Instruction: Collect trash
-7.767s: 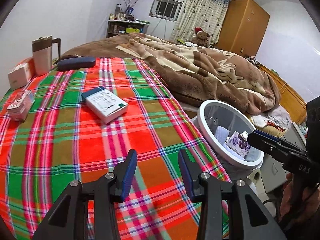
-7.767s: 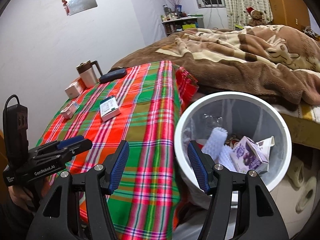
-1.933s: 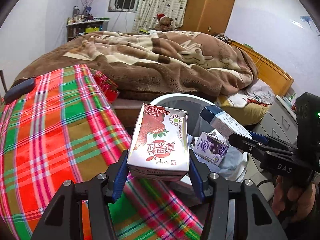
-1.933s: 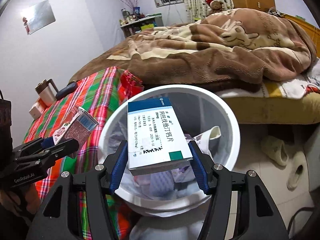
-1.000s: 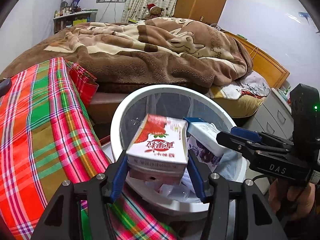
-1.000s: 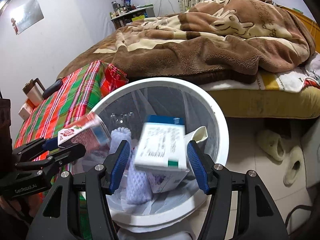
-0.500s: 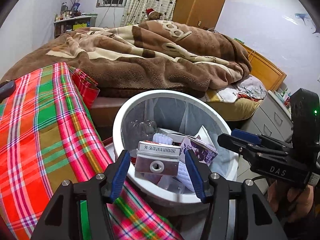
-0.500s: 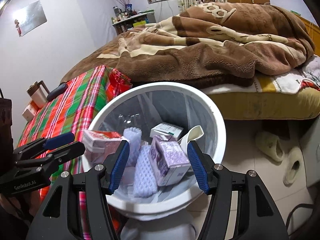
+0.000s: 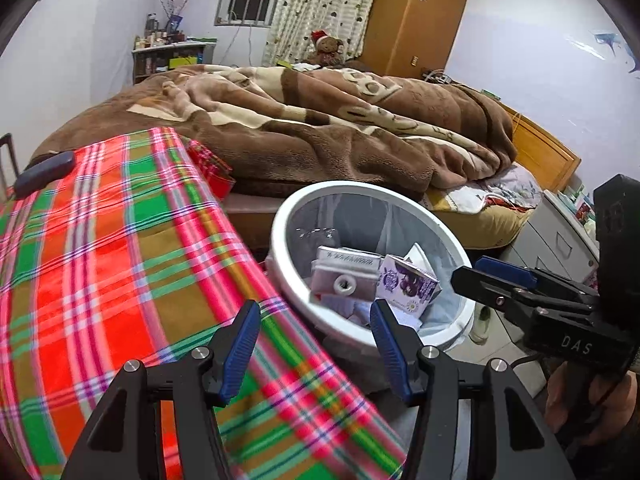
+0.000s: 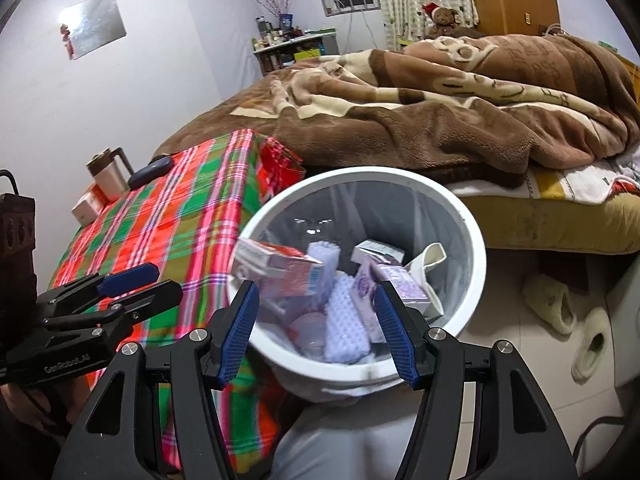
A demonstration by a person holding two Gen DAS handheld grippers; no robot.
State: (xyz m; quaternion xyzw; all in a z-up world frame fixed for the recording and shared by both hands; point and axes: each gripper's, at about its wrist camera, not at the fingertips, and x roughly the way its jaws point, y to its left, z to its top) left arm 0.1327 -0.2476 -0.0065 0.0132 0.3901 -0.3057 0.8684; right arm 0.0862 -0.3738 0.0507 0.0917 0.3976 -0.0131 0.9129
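A white round trash bin (image 9: 288, 216) (image 10: 476, 248) stands beside the plaid-covered table. Inside lie a red milk carton (image 10: 288, 266) (image 9: 344, 280), a purple carton (image 9: 406, 284) (image 10: 394, 280), a white medicine box (image 10: 376, 250) and white foam netting (image 10: 344, 328). My left gripper (image 9: 316, 344) is open and empty over the table's edge by the bin; it also shows in the right wrist view (image 10: 136, 284). My right gripper (image 10: 316, 328) is open and empty above the bin's near rim; it also shows in the left wrist view (image 9: 496, 280).
The table with a red-green plaid cloth (image 9: 100, 248) holds a dark case (image 9: 44, 174) (image 10: 150, 170), a mug (image 10: 106, 174) and a small box (image 10: 86, 208) at its far end. A bed with a brown blanket (image 9: 340, 128) lies behind. Slippers (image 10: 560, 308) lie on the floor.
Both grippers carried a carton and a medicine box over the bin and opened; both items fell in. The left gripper has since drawn back over the table's edge.
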